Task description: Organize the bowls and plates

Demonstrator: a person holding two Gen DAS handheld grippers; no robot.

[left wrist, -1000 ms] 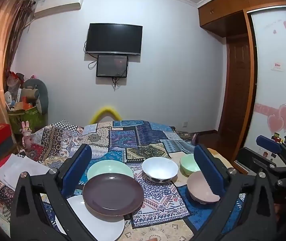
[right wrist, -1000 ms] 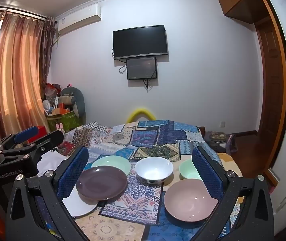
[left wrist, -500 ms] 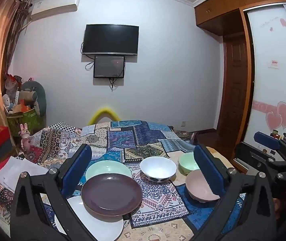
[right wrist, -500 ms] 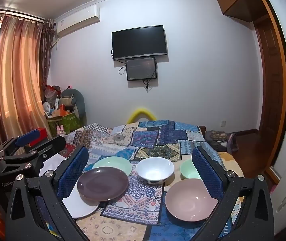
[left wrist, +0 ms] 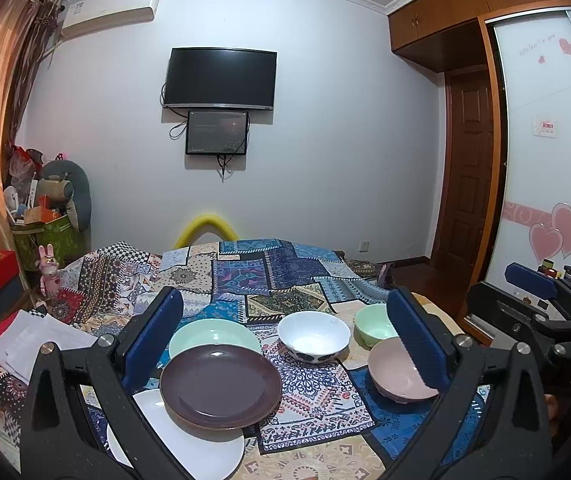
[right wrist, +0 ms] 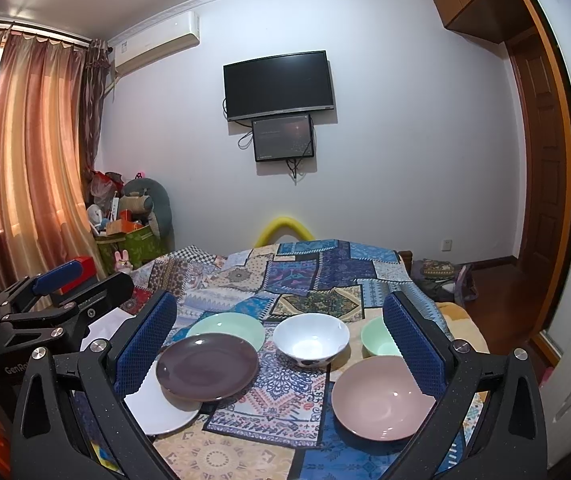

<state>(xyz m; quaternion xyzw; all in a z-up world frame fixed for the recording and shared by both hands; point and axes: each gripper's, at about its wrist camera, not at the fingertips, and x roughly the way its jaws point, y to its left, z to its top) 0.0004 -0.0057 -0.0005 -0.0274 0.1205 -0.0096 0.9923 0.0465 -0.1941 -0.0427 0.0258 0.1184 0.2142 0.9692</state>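
Since one second ago: no dish displaced, both views nearly static. Left gripper (left wrist: pixel 285 344) and right gripper (right wrist: pixel 279 346) fingers spread, empty. Brown plate (right wrist: pixel 207 366) overlaps white plate (right wrist: pixel 161 410); beyond it green plate (right wrist: pixel 227 330), beside it white bowl (right wrist: pixel 311 340); stacking not started

White plate (left wrist: pixel 189 446): far part covered by the brown plate (left wrist: pixel 221 384), left edge behind a gripper finger.
Light green plate (left wrist: pixel 213 334): near rim hidden by the brown plate.
Small green bowl (right wrist: pixel 377 340): right side behind a blue pad.
Pink bowl (left wrist: pixel 395 376): partly behind a pad.
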